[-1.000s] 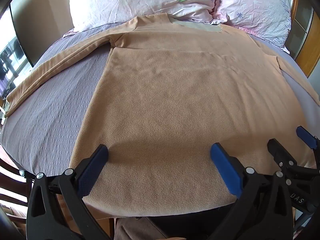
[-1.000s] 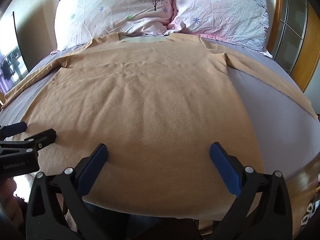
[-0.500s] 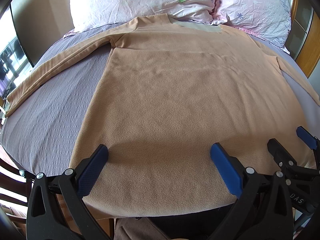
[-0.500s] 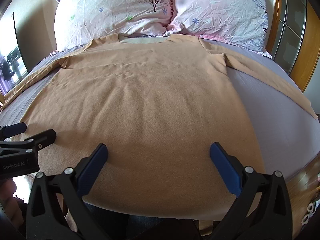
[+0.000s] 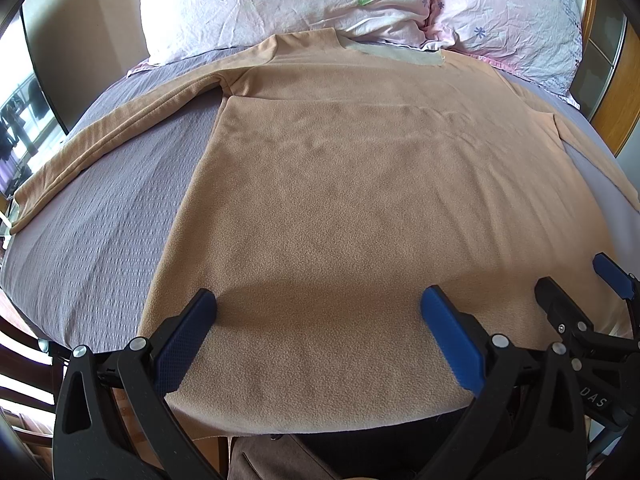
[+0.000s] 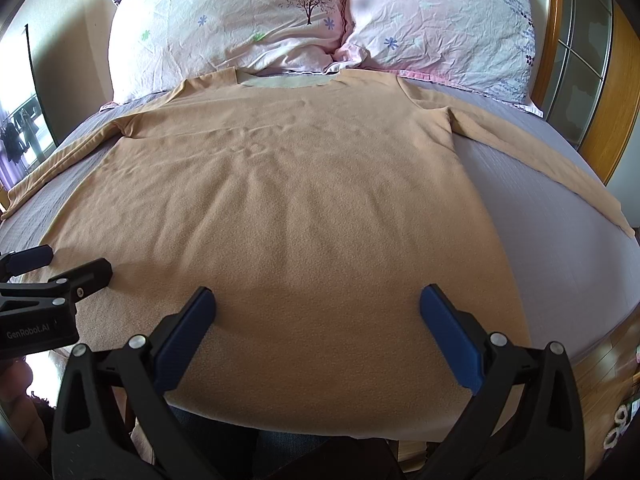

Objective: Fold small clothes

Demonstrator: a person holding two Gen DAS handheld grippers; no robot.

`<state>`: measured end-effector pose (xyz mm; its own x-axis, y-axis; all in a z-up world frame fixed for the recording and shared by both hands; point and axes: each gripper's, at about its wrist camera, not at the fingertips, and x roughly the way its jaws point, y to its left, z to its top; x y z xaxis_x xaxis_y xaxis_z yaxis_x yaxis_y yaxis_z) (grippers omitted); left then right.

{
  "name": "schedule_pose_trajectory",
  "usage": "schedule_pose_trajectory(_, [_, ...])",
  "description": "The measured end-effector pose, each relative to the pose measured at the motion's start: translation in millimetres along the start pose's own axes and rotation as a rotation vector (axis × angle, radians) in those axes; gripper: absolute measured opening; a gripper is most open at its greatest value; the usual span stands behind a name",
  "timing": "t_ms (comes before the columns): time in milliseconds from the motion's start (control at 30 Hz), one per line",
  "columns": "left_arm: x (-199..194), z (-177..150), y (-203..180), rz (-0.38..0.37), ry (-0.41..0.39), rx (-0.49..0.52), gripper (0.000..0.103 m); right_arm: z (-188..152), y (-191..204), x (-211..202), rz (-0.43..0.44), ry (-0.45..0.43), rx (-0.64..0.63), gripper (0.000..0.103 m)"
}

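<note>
A tan long-sleeved fleece top (image 5: 360, 208) is laid flat on a grey-lilac bedspread (image 5: 100, 232), its hem nearest the tools and its pale neckband (image 5: 396, 53) at the far end. One sleeve (image 5: 104, 140) is stretched away to the left of the left gripper (image 5: 318, 320), and the other sleeve (image 6: 560, 160) is spread out to the right of the right gripper (image 6: 318, 320).

Both grippers are held just above the hem edge of the top, side by side. The blue-padded fingers (image 5: 188, 340) of the left gripper are spread wide, and nothing is held between them; only fleece is seen in the gap. The fingers (image 6: 450, 340) of the right gripper are likewise set wide apart and nothing is gripped.

In the left wrist view, the right gripper is seen at the right edge, where the letters "DAS" (image 5: 596, 400) can be read on its black body; the rest of the word is cut off. In the right wrist view, the left gripper is seen at the left edge, and "GenRobot.AI" (image 6: 28, 332) is printed on it in white.

Beyond the neckband, two pale pink pillows are propped: one with a printed tree (image 6: 240, 20), straight ahead, and one with small flowers (image 6: 440, 24) further right. A wooden bed frame (image 6: 608, 92) is visible at the far right.
</note>
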<state>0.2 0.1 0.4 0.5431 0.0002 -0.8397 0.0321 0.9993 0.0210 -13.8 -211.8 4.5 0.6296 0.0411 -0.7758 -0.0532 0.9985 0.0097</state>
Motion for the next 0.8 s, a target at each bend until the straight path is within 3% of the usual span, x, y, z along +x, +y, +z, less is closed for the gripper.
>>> schedule_pose_trajectory(800, [-0.3, -0.2, -0.1, 0.0, -0.004, 0.0, 0.102, -0.5, -0.1, 0.1, 0.0, -0.005, 0.0, 0.101])
